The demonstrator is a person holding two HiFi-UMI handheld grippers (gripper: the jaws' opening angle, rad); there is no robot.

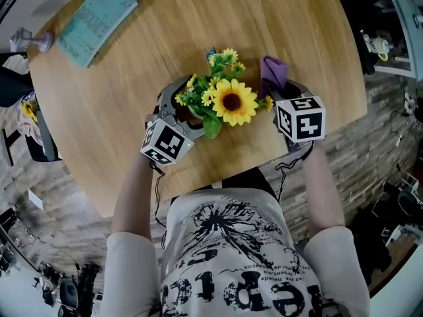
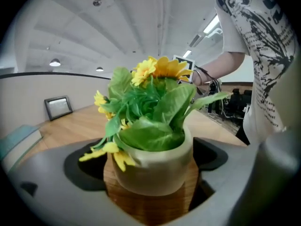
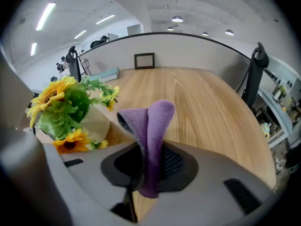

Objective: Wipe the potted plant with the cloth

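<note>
The potted plant (image 1: pixel 231 102), yellow sunflowers and green leaves in a pale pot on a wooden coaster, stands near the round table's front edge. My left gripper (image 1: pixel 188 107) is open wide, with the pot (image 2: pixel 157 161) between its jaws; dark gaps show on both sides and the pads do not touch it. To the plant's right, my right gripper (image 1: pixel 281 88) is shut on a folded purple cloth (image 1: pixel 272 71). In the right gripper view the cloth (image 3: pixel 155 131) sticks up from the jaws, with the plant (image 3: pixel 61 107) a little to its left and apart from it.
A teal book (image 1: pixel 96 22) lies at the table's far left, with a small purple object (image 1: pixel 33 41) at the edge beside it. A small picture frame (image 3: pixel 144 60) stands at the far rim. A black stand (image 3: pixel 254 74) rises at the right edge. The person's torso is close to the table's near edge.
</note>
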